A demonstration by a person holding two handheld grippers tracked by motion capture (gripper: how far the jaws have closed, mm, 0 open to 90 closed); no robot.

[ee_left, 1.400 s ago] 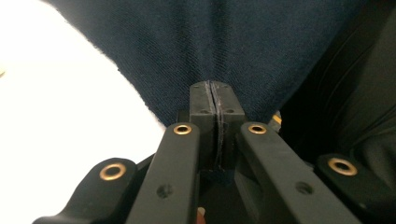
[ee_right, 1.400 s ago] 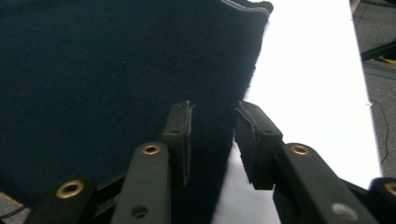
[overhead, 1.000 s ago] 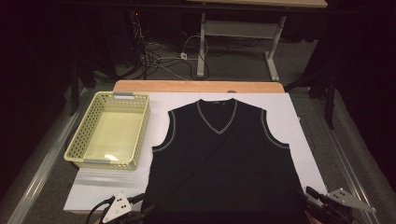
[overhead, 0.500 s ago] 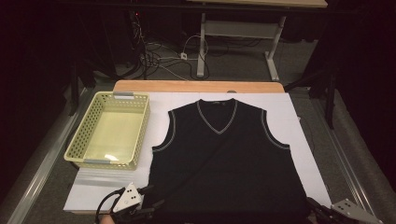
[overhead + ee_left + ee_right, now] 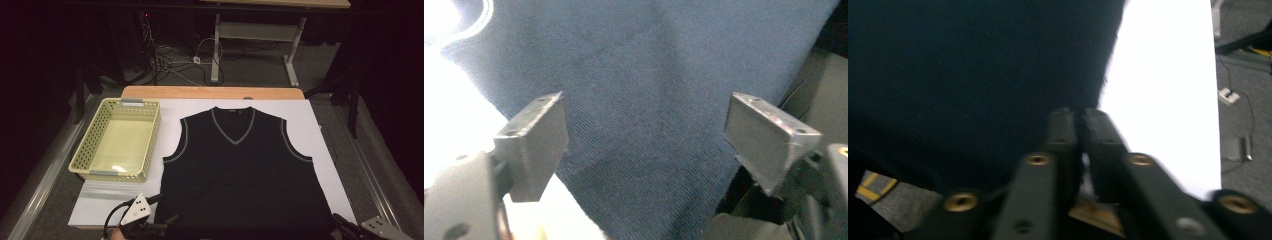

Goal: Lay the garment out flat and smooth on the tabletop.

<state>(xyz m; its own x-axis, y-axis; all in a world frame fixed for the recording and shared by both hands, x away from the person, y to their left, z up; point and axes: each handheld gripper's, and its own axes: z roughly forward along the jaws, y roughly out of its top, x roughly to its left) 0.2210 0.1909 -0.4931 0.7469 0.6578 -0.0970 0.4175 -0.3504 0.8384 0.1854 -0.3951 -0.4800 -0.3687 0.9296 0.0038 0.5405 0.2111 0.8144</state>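
Note:
A black sleeveless V-neck vest (image 5: 240,170) with grey trim lies flat on the white table top (image 5: 325,135). My left gripper (image 5: 164,210) sits at the vest's lower left hem. Its jaws have just been opening and stand wide apart in the left gripper view (image 5: 649,145), with the vest cloth (image 5: 639,75) lying under and beyond them, untouched by the pads. My right gripper (image 5: 342,224) is at the vest's lower right corner. Its jaws (image 5: 1079,117) have just eased open slightly and stand almost together at the vest's edge (image 5: 973,75); no cloth shows between them.
A pale yellow perforated basket (image 5: 150,145) stands empty left of the vest. Bare white table (image 5: 1168,75) runs along the vest's right side. A wooden strip (image 5: 210,92) edges the table's far side, with cables and a desk frame on the floor beyond.
The left gripper shifted slightly up and right toward the vest hem and its jaws spread. The right gripper slid back toward the lower right corner of the high view.

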